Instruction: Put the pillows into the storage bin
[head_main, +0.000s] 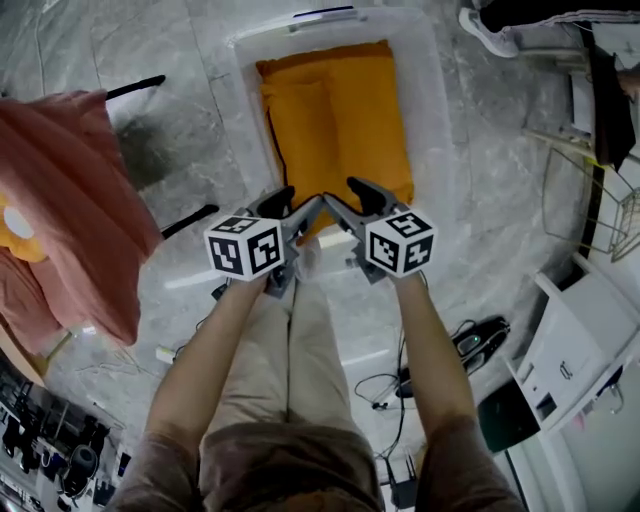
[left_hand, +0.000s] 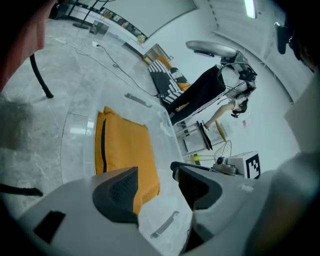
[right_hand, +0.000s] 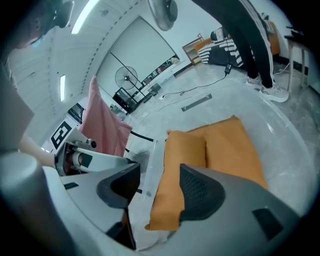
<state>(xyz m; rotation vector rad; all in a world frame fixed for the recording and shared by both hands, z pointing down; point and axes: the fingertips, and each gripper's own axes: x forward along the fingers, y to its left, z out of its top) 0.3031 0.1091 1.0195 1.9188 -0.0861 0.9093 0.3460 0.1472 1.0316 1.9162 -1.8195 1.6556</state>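
The orange pillows (head_main: 335, 120) lie in the clear storage bin (head_main: 428, 95) at twelve o'clock; our left hand-held gripper (head_main: 298, 205) and right hand-held gripper (head_main: 350, 203) hang open, empty, over its six o'clock rim; we should lift straight up.

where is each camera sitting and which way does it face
Head view: on the person's head, facing steeply down at the orange pillows in the clear storage bin; both forearms, the left gripper and the right gripper show.
Left gripper view: on the left gripper, looking along its open jaws over the bin; the right gripper shows at right.
Right gripper view: on the right gripper, looking along its open jaws at the pillows; the left gripper shows at left.
Shared: all three see the pillows in the bin.
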